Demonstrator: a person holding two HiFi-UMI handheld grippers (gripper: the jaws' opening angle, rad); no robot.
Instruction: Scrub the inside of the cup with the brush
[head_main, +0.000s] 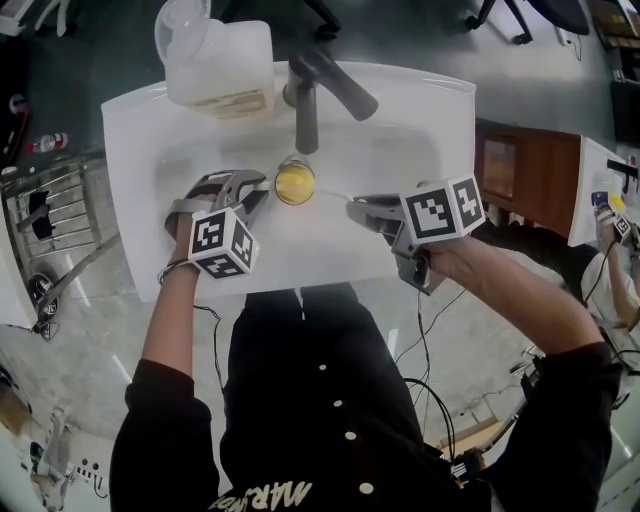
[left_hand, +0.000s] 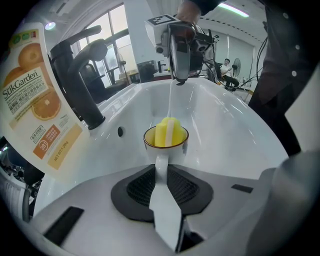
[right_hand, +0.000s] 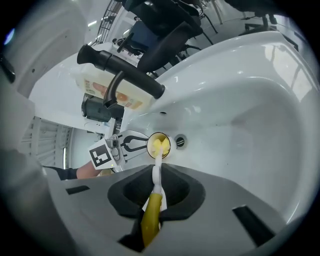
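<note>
A white cup (head_main: 294, 183) with a dark rim stands in the sink basin (head_main: 400, 150), under the faucet. My left gripper (head_main: 258, 192) is shut on the cup's handle (left_hand: 161, 165), which runs back between its pads. The brush's yellow sponge head (left_hand: 167, 132) sits inside the cup (left_hand: 166, 139). Its thin white stem (head_main: 335, 194) leads right to my right gripper (head_main: 362, 210). In the right gripper view, that gripper (right_hand: 156, 192) is shut on the brush's yellow handle (right_hand: 151, 220), pointing at the cup (right_hand: 159, 145). The cup's bottom is hidden by the sponge.
A dark faucet (head_main: 318, 85) rises at the basin's back edge, over the cup. A plastic jug with an orange label (head_main: 215, 62) stands at the back left of the sink. The drain (right_hand: 180, 142) lies just beside the cup. A wire rack (head_main: 50, 215) is left of the sink, a wooden cabinet (head_main: 525, 165) right.
</note>
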